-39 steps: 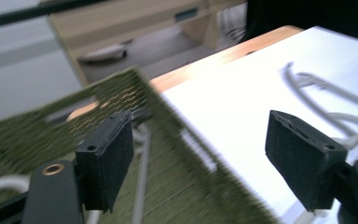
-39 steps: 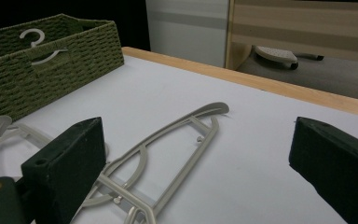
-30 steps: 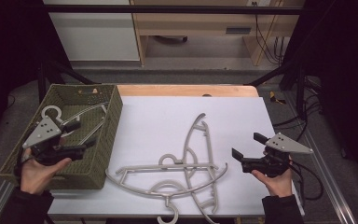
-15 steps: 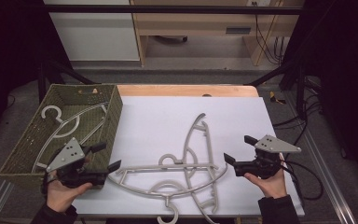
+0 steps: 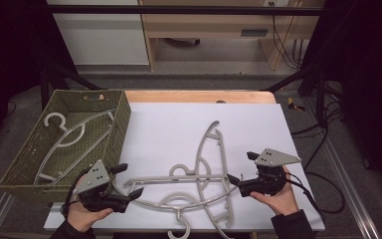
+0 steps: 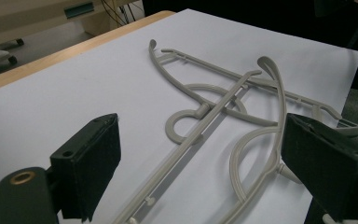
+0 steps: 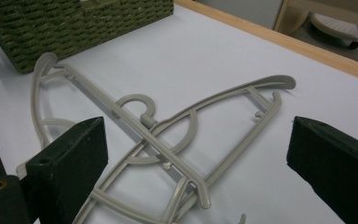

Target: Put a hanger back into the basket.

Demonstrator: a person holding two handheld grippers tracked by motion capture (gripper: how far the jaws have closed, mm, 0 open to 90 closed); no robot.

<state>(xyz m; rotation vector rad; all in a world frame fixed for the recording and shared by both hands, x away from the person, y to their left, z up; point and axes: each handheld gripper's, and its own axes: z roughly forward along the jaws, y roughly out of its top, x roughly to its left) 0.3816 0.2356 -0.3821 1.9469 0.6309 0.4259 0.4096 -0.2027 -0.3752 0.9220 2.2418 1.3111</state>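
left gripper jaws wide open at the near-left end of the tangled hangers; right gripper open too. best close on one bar only, lift slowly toward the basket.

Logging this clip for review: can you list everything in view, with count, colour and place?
Hangers on the table: three, grey, tangled across each other on the near middle of the sheet.
Hanger in the basket: one, grey, lying inside.
Basket: one, olive green, woven, at the left edge of the table.
Table: one, white sheet over a wooden top.
Cabinet: one, white, on the floor beyond the table.
Left gripper: black, open, near left, at the end of a hanger.
Right gripper: black, open, near right, beside the hangers.
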